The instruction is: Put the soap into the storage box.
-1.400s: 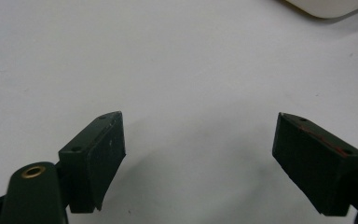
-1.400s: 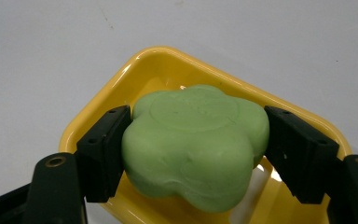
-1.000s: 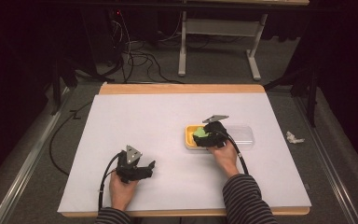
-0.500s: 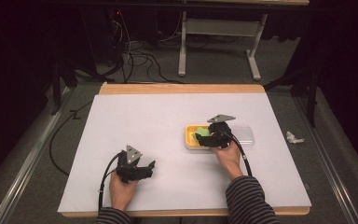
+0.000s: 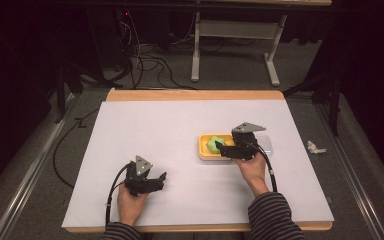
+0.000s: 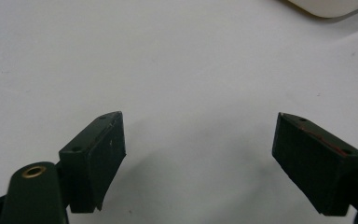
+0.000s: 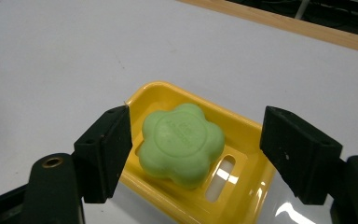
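my right gripper [image 7: 193,140] hangs tilted down, jaws spread wide, green soap [image 7: 181,143] between them; left gripper [image 6: 200,154] jaws gape too.

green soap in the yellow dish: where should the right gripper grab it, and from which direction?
Grip the green soap across its scalloped sides, coming from above. It lies flat in the yellow dish, whose raised rim likely blocks a low side approach. The right gripper is open with its jaws either side of the soap, not touching. Seating the pads in opposite notches between lobes should resist slipping.

soap [image 7: 182,144] in dish [image 7: 242,135], dish right of centre on table [image 5: 170,125]
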